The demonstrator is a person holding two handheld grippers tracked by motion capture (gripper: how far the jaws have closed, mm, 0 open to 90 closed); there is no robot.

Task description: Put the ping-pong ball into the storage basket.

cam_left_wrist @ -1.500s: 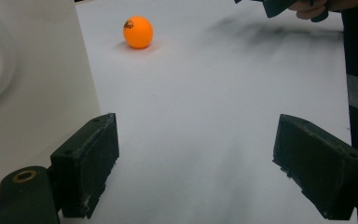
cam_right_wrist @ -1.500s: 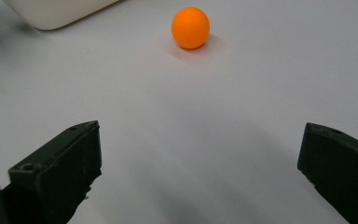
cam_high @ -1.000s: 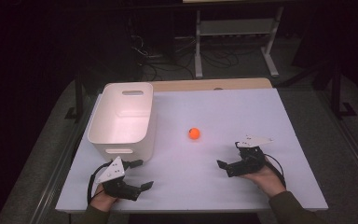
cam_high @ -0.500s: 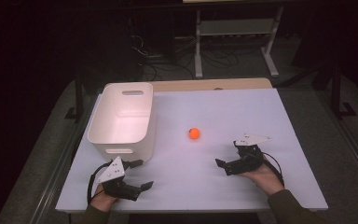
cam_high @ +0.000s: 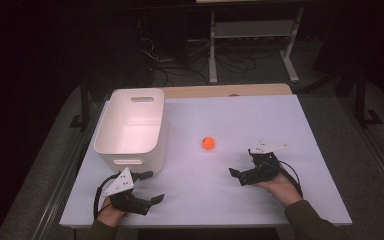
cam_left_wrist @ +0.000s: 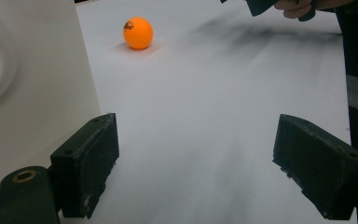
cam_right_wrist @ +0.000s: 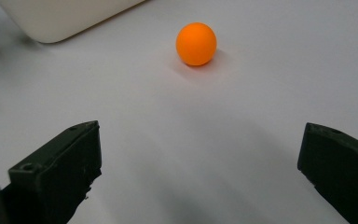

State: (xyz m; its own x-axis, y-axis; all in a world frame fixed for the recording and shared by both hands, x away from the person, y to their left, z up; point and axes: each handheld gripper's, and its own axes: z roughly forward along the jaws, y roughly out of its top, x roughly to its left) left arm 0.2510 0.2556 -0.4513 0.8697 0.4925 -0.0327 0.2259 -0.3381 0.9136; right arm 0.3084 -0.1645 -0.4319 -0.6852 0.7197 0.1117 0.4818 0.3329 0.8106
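An orange ball (cam_high: pixel 208 143) lies on the white table (cam_high: pixel 290 120), right of a white bin (cam_high: pixel 130 161). My right gripper (cam_high: pixel 241 163) is open, low over the table a short way right and nearer than the ball, pointing left. In the right gripper view the ball (cam_right_wrist: pixel 196 43) sits ahead of the open right gripper (cam_right_wrist: pixel 198 172), nothing between the jaws. My left gripper (cam_high: pixel 153 186) is open near the front left, just in front of the bin. The left gripper view has the ball (cam_left_wrist: pixel 138 32) far ahead of the open left gripper (cam_left_wrist: pixel 196 172), with the bin's wall (cam_left_wrist: pixel 32 70) at its left.
The bin's corner (cam_right_wrist: pixel 60 14) appears at the top left of the right gripper view. A hand with the other gripper (cam_left_wrist: pixel 298 5) is at the top right of the left gripper view. Beyond the table's far edge stand a metal shelf frame (cam_high: pixel 252 30) and cables on a dark floor.
My right gripper has crept slightly left toward the ball. The left gripper, the ball and the bin have stayed put.
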